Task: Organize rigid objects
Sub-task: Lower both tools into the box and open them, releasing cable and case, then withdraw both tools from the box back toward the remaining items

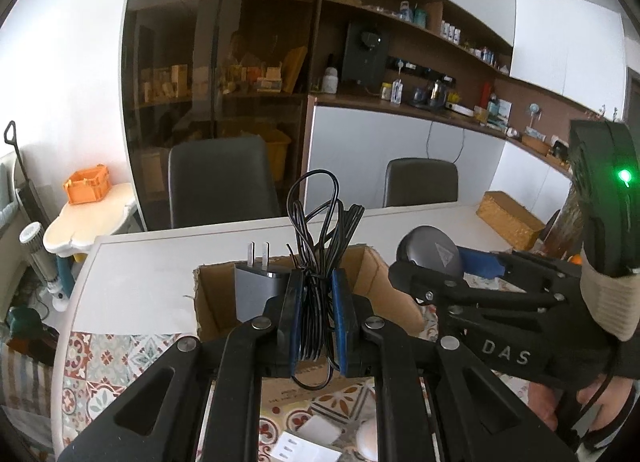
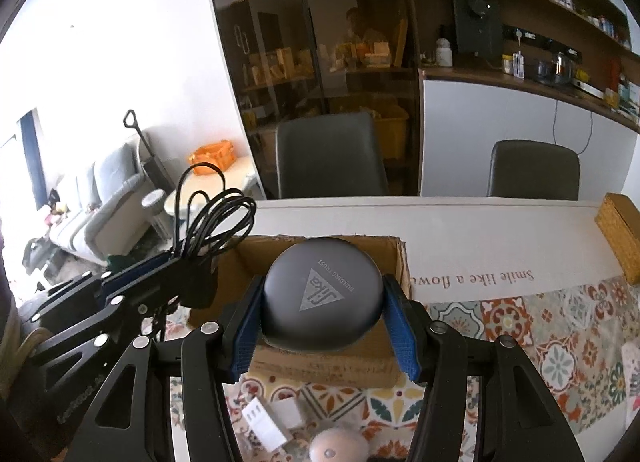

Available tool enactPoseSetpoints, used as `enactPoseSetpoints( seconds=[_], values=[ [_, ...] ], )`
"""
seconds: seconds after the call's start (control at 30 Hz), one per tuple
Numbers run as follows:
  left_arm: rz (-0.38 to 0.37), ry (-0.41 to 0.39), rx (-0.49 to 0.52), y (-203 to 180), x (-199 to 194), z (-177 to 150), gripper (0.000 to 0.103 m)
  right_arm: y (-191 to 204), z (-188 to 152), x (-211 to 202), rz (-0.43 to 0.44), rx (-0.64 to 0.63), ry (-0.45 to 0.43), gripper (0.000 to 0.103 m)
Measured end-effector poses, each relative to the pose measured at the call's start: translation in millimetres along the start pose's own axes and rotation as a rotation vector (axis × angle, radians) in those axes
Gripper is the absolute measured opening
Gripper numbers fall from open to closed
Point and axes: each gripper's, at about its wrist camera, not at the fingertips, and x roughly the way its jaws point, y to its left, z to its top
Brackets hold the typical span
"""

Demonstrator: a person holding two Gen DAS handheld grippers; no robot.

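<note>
My left gripper [image 1: 318, 318] is shut on a coiled black cable [image 1: 320, 262] with a grey plug adapter [image 1: 256, 286], held above an open cardboard box [image 1: 208, 302]. My right gripper [image 2: 326, 322] is shut on a round dark grey case [image 2: 322, 298] with a triangle logo, held over the same box [image 2: 400, 262]. The right gripper and case also show in the left wrist view [image 1: 432, 258], at the right. The left gripper with the cable shows in the right wrist view [image 2: 188, 262], at the left.
The box stands on a white table with a patterned cloth [image 2: 520, 322]. White adapters [image 2: 272, 418] and a pale round object [image 2: 338, 446] lie near the front. A woven box [image 2: 620, 234] is far right. Two grey chairs [image 2: 328, 154] stand behind.
</note>
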Motion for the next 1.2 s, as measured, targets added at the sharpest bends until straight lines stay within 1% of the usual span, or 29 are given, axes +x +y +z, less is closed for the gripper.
enactPoseSetpoints(
  seconds=[0.07, 0.17, 0.27, 0.4, 0.47, 0.5, 0.53, 0.57, 0.6, 0.67, 0.73, 0.8, 0.87, 0.97, 1.03, 1.17, 1.2],
  values=[
    [0.012, 0.023, -0.002, 3, 8, 2, 0.015, -1, 6, 10, 0.005, -0.002, 0.026, 0.056],
    [0.010, 0.058, -0.022, 12, 20, 5, 0.015, -2, 11, 24, 0.022, -0.001, 0.064, 0.056],
    [0.016, 0.111, -0.046, 19, 35, 5, 0.015, -4, 14, 39, 0.035, 0.006, 0.109, 0.056],
    [0.027, 0.136, -0.061, 23, 43, 7, 0.016, -8, 16, 57, 0.029, 0.011, 0.155, 0.056],
    [0.041, 0.150, -0.060, 24, 45, 7, 0.019, -6, 14, 62, 0.033, 0.015, 0.168, 0.056],
    [0.068, 0.151, -0.065, 25, 45, 7, 0.027, -5, 14, 64, 0.037, 0.018, 0.171, 0.056],
    [0.118, 0.161, -0.077, 27, 45, 6, 0.040, -5, 15, 66, 0.039, 0.019, 0.175, 0.056],
    [0.139, 0.167, -0.084, 28, 46, 9, 0.047, -6, 16, 69, 0.036, 0.021, 0.181, 0.056],
    [0.163, 0.170, -0.094, 29, 44, 8, 0.057, -5, 16, 70, 0.036, 0.018, 0.183, 0.056],
    [0.207, 0.176, -0.091, 32, 41, 5, 0.061, -4, 18, 73, 0.031, 0.020, 0.191, 0.056],
    [0.260, 0.192, -0.086, 34, 40, 2, 0.069, -4, 19, 78, 0.027, 0.028, 0.206, 0.058],
    [0.286, 0.192, -0.097, 39, 36, -2, 0.072, -4, 22, 79, 0.003, 0.025, 0.207, 0.072],
    [0.301, 0.191, -0.108, 41, 30, -8, 0.076, -2, 25, 76, -0.014, 0.018, 0.194, 0.072],
    [0.309, 0.194, -0.114, 41, 22, -13, 0.078, 0, 25, 64, -0.016, 0.012, 0.171, 0.072],
    [0.313, 0.189, -0.118, 42, 15, -17, 0.084, 3, 22, 52, -0.020, 0.011, 0.159, 0.072],
    [0.332, 0.182, -0.115, 35, 2, -25, 0.087, 9, 11, 33, -0.034, 0.000, 0.132, 0.072],
    [0.339, 0.179, -0.115, 34, -2, -27, 0.090, 10, 7, 27, -0.040, -0.003, 0.128, 0.072]
  ],
)
